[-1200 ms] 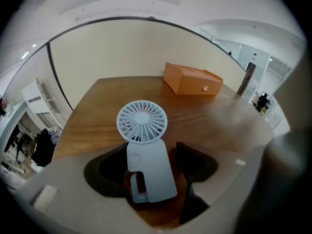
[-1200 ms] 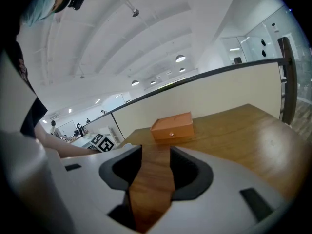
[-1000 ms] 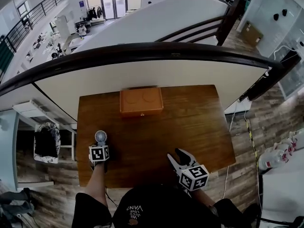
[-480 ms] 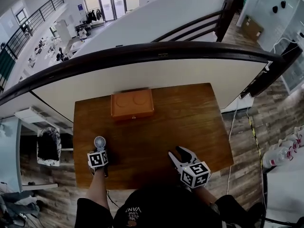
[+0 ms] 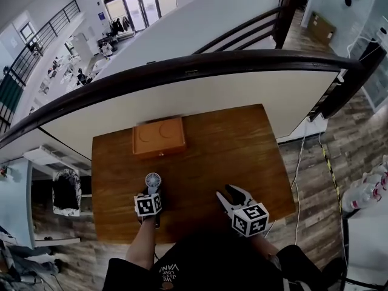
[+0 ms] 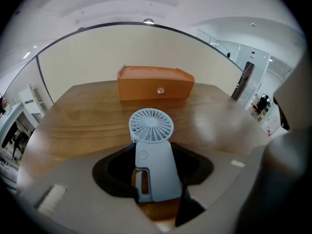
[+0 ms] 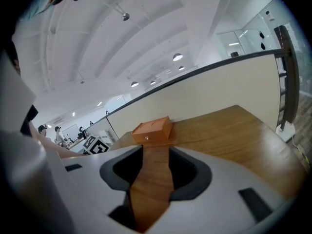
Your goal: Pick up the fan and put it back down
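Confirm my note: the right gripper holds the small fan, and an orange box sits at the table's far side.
No: the left gripper holds the fan; its jaws have just been closing on it, as the left gripper view shows. The orange box is at the table's far side.

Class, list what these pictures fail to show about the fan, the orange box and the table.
- Handle of the fan: head view, covered by the left gripper, whose jaws have just been closing on it; lifted or resting, unclear.
- Contents of the orange box: all views, lid shut.
- Near edge of the table: head view, behind the person.
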Demonstrator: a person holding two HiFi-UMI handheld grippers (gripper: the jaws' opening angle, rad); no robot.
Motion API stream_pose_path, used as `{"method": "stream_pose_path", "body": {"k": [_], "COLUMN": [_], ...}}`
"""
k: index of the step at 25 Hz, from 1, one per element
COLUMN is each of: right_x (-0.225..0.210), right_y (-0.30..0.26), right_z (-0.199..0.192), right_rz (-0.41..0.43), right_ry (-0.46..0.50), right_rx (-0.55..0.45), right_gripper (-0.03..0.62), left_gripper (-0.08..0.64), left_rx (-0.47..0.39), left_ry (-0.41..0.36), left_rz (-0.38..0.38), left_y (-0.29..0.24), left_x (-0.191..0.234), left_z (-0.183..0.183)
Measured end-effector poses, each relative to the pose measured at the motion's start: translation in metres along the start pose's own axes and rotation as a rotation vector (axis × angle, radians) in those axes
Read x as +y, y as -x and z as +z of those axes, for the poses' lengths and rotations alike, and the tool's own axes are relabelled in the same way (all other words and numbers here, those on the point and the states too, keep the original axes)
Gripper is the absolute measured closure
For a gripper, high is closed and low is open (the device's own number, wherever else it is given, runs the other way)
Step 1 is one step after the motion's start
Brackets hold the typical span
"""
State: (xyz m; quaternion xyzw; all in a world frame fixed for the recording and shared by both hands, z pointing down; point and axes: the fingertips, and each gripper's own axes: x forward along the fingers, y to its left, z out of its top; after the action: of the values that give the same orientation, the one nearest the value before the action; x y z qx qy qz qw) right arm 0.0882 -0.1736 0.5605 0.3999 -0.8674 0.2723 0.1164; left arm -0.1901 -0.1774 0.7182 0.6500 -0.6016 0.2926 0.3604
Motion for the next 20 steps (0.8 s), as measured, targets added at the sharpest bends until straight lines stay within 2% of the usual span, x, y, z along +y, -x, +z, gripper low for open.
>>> {"method": "stream_pose_path", "body": {"k": [12, 20], "right_x": [-0.067, -0.1], "right_y": [0.015, 0.027], "right_z": [0.005, 0.002], "right_rz": [0.015, 0.008], "right_ry": [-0.008, -0.027], "right_rx": [0.01, 0.021], "right_gripper": [0.42, 0.42], "left_gripper": [0.336, 0.336], "left_rx": [-0.057, -0.084], "left_ry": [-0.026, -0.065], "left_rz": [-0.101, -0.15], "left_y": [-0.032, -0.058], "left_x": [-0.14, -0.201], "left_z": [0.048, 0.086]}}
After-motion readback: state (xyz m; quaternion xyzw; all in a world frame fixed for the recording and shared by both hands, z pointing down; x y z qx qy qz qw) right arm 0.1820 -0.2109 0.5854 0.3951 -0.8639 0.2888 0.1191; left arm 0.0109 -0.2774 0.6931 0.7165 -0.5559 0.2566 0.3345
